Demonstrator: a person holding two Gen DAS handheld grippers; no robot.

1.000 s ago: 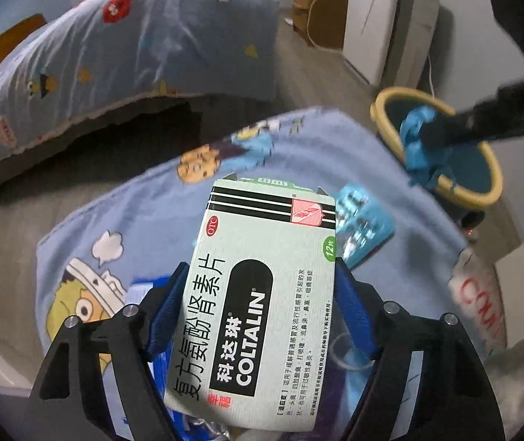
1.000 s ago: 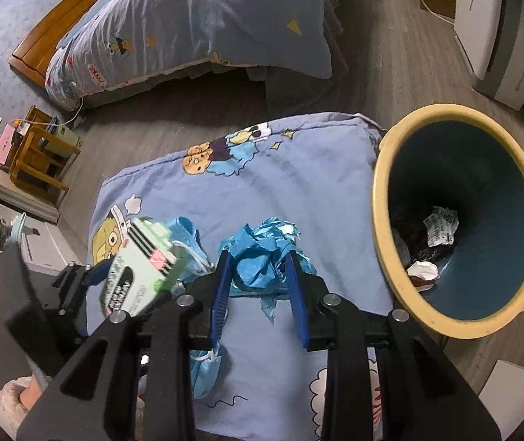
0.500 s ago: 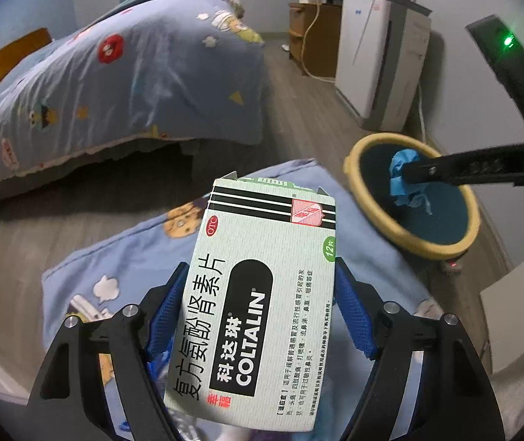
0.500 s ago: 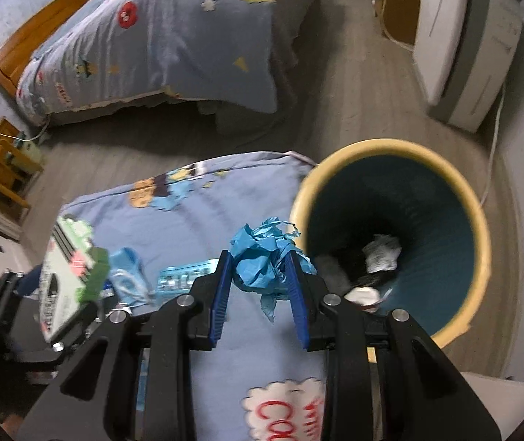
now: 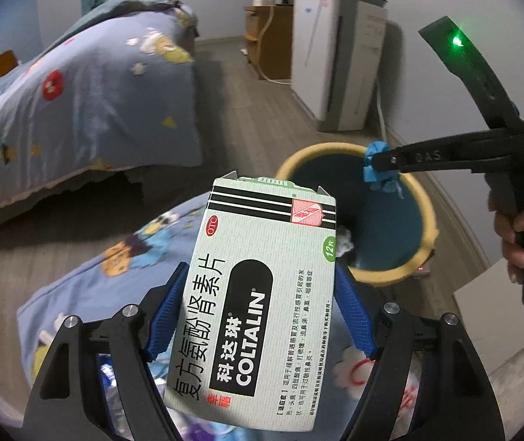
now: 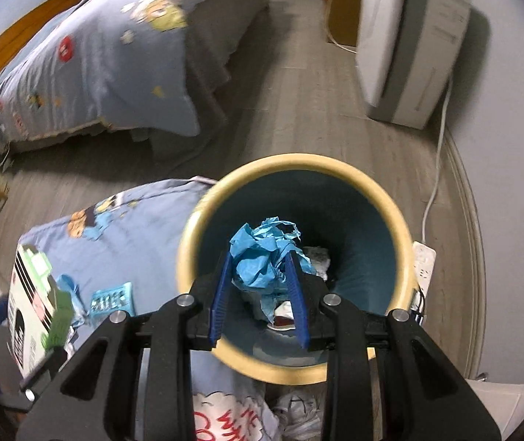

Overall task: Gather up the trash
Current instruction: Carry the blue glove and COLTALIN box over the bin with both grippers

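So that it can fall in, the right gripper [image 6: 260, 294] pinches the blue paper [image 6: 262, 257] over the bin [image 6: 203, 217]; the left gripper [image 5: 262, 316] clamps the box [image 5: 258, 294] beside the bin, waiting.

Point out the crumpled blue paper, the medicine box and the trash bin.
crumpled blue paper [image 6: 262, 257]: right wrist view, middle of the wad between the fingers.
medicine box [image 5: 258, 301]: left wrist view, printed front face.
trash bin [image 6: 203, 220]: right wrist view, left side of its yellow rim.
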